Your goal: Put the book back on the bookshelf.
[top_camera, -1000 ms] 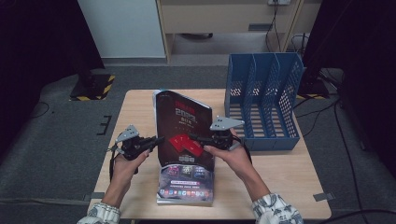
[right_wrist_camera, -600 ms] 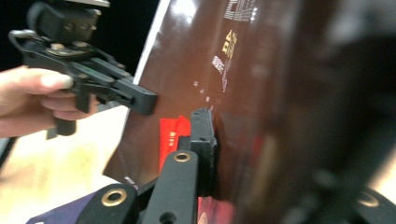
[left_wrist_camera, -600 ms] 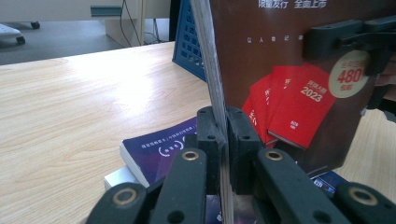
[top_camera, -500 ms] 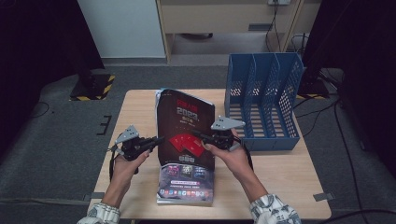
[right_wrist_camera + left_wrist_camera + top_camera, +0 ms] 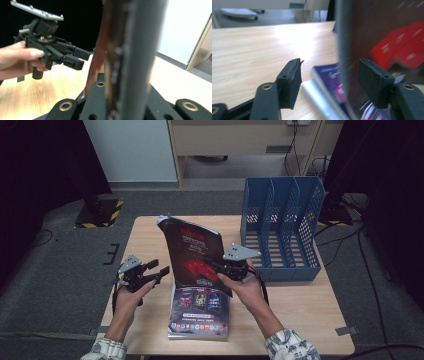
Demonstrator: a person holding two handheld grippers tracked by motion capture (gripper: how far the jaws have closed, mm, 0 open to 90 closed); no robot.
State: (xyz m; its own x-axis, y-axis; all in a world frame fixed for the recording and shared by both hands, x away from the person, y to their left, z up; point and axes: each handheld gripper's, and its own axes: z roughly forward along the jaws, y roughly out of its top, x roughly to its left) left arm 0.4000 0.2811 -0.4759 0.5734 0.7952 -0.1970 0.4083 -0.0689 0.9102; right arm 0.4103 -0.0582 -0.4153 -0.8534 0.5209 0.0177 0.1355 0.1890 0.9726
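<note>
two tongs work at the table [image 5: 150, 232], and the blue file rack [image 5: 280, 230] at its far right side serves as the landmark. the right tongs [image 5: 218, 266], just left of the rack's near corner, are clamped on the edge of a dark magazine with red print [image 5: 192, 255]; in the right gripper view that edge [image 5: 132, 57] stands up out of the closed jaws, blurred and close. the magazine stands tilted, its top corner leaning away to the left of the rack, its lower edge resting on a second magazine with a purple cover [image 5: 199, 315] that lies flat on the table, nearer the person than the rack.

the left tongs [image 5: 161, 268] are further left of the rack, beyond the standing magazine. their jaws have just been opening and now stand apart. in the left gripper view the magazine's edge [image 5: 344, 62] sits between the two black pads [image 5: 290, 77], neither pressing on it, so the left tongs [image 5: 332, 82] hold nothing. the same tongs [image 5: 81, 58] show in the right gripper view, jaws parted, held in a hand [image 5: 15, 62].
</note>
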